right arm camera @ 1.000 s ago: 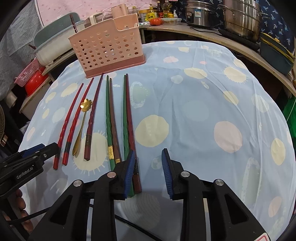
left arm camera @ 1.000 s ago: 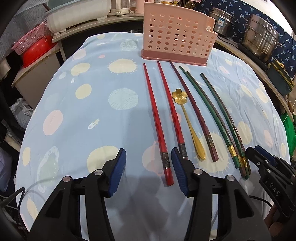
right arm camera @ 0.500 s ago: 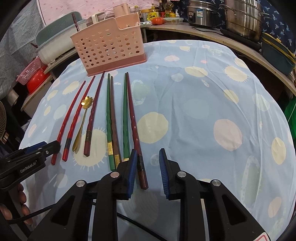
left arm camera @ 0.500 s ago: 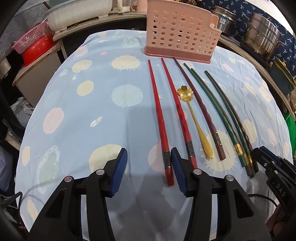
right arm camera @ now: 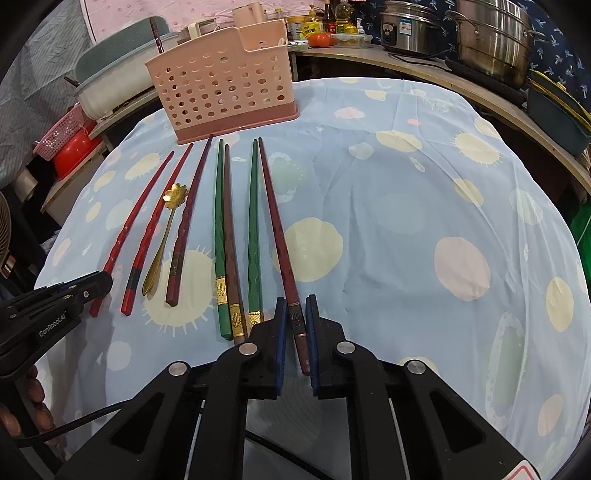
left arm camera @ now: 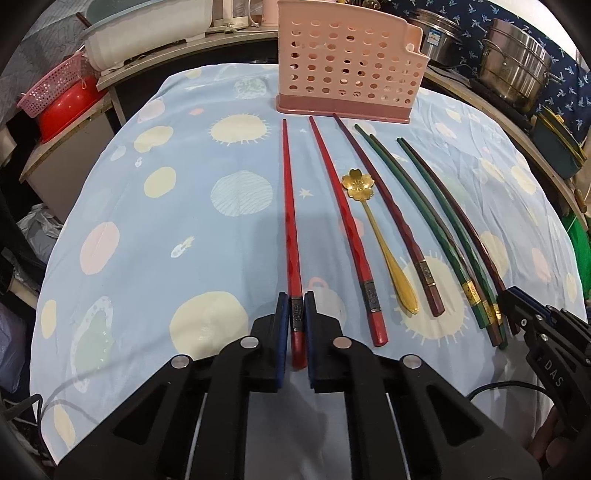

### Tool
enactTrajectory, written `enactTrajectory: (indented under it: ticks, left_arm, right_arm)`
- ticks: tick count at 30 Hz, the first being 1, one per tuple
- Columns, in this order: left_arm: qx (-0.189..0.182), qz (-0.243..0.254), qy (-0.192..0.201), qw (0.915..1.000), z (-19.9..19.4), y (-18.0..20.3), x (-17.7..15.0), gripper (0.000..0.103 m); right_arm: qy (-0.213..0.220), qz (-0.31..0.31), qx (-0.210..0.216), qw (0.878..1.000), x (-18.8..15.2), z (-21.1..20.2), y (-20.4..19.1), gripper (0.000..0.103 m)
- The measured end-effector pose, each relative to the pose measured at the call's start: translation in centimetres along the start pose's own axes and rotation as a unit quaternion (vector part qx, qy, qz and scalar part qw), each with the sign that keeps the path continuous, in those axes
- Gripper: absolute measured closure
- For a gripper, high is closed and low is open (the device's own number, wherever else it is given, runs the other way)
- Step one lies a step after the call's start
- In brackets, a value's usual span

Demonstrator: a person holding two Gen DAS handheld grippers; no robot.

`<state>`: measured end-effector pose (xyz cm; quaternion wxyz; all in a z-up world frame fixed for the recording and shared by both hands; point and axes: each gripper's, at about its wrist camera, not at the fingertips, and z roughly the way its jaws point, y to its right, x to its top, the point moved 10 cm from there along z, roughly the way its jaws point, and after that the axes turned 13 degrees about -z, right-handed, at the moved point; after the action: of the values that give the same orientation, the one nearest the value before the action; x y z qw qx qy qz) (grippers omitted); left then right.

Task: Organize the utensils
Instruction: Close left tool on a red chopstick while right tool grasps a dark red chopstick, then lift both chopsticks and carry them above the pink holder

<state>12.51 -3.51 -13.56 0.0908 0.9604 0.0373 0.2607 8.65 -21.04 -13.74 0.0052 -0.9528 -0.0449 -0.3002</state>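
Several chopsticks and a gold flower spoon lie side by side on the blue spotted cloth, in front of the pink perforated holder. My left gripper is closing, and its blue pads press on the thick end of the leftmost red chopstick. At the row's other end my right gripper is also closing, with its pads against the rightmost dark red chopstick. Both chopsticks lie flat on the cloth. Between them lie a second red chopstick, a maroon one and green ones.
Steel pots stand on the shelf at the back right. A white basin and a red bowl in a pink basket sit at the back left. Bare cloth stretches to the right of the row.
Both pairs of jaws have closed in. The left now clamps the leftmost red chopstick and the right clamps the rightmost dark red one. Neither chopstick has left the cloth.
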Motion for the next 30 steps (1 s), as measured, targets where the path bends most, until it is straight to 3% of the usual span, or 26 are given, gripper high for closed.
enactTrajectory:
  ticks: [10,30]
  left_arm:
    - [-0.034,-0.017,-0.006,0.9993,-1.7,0.3,0.4,0.096]
    - [-0.079,-0.018,0.086,0.993,-10.4,2.4,7.6,0.096]
  right_arm:
    - [0.013,0.009,0.01,1.0,0.7,-1.4,-0.2,0.096]
    - [0.112,0.014,0.012,0.994,9.2,-8.6,0.8,0.096]
